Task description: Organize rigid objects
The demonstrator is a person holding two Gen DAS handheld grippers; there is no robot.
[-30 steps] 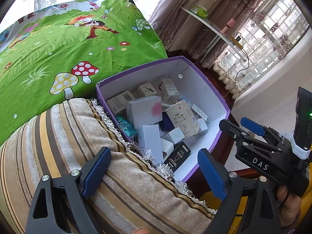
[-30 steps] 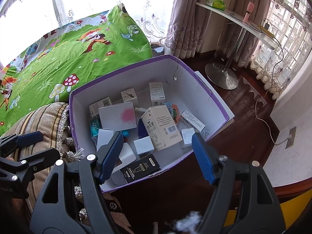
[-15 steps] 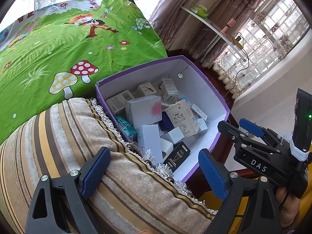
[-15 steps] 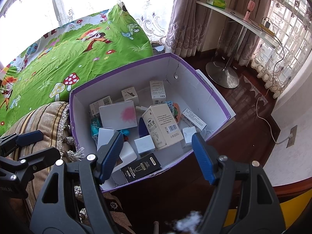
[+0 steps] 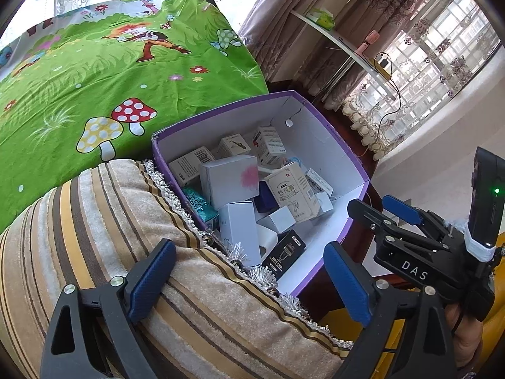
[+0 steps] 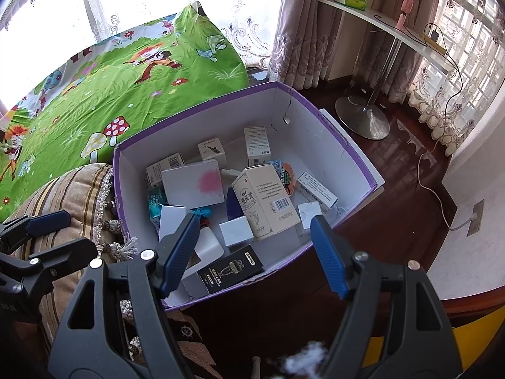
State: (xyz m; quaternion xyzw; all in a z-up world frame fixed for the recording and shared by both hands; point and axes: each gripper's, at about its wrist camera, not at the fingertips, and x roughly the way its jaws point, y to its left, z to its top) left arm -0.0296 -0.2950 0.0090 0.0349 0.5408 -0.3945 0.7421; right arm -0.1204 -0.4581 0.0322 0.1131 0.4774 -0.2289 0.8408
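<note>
Hovering wide apart and gripping nothing: left tongs (image 5: 249,271) over a striped cushion (image 5: 104,230), right tongs (image 6: 255,249) over the near edge of a purple box (image 6: 353,154). Lying jumbled inside, just ahead of both: small cartons, including a cream carton (image 6: 265,202), a black carton (image 6: 230,268), a white carton with pink blotch (image 6: 192,184).
</note>
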